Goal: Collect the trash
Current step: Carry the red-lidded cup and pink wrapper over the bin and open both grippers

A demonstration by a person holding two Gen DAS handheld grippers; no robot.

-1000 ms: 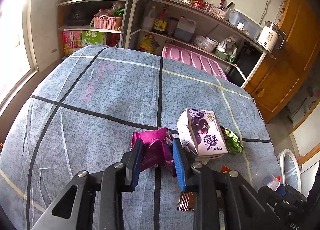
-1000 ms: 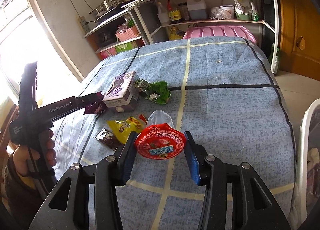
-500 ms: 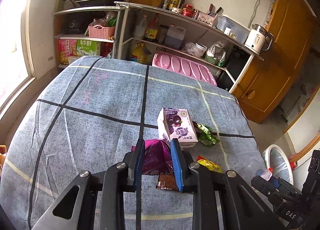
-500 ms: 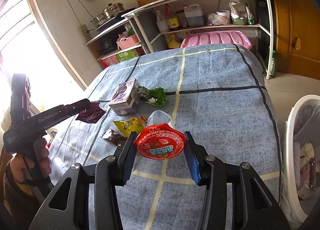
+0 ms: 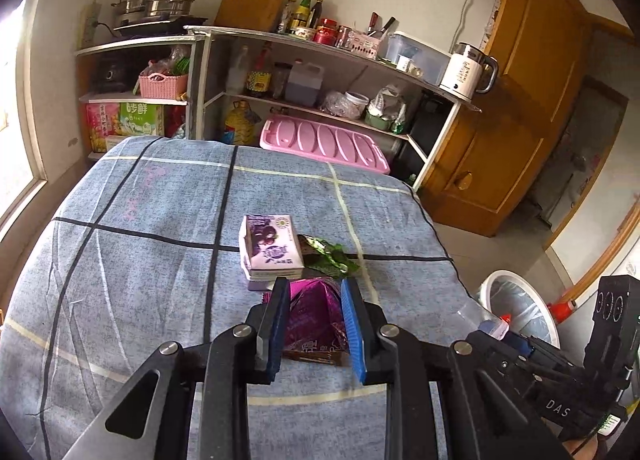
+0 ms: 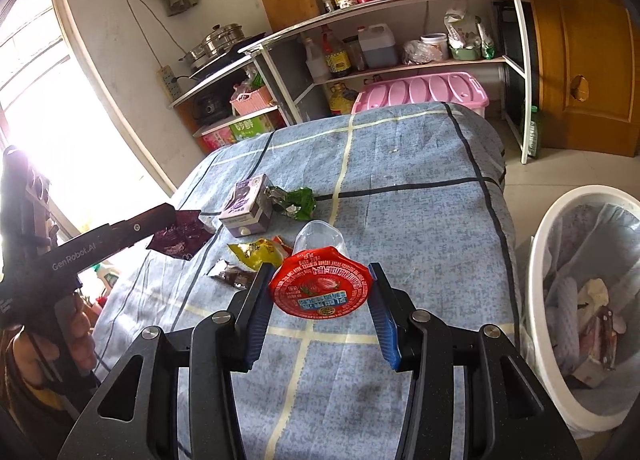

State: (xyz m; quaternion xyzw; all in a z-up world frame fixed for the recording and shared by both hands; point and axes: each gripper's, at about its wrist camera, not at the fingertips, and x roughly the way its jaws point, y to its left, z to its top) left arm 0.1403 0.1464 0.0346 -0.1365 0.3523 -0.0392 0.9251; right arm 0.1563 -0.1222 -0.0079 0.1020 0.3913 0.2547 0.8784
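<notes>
My left gripper is shut on a magenta foil wrapper and holds it above the blue checked tablecloth; it also shows in the right wrist view. My right gripper is shut on a clear plastic cup with a red lid, held above the cloth. A purple drink carton and a green wrapper lie on the cloth beyond the left gripper. A yellow wrapper and a dark wrapper lie left of the cup.
A white bin lined with a bag holds trash on the floor at the right of the table; its rim shows in the left wrist view. Shelves with bottles and a pink crate stand behind the table.
Both grippers have drawn back from the table and risen with their loads. The left one lifted the magenta wrapper off the cloth. The bin has come into view at the right.
</notes>
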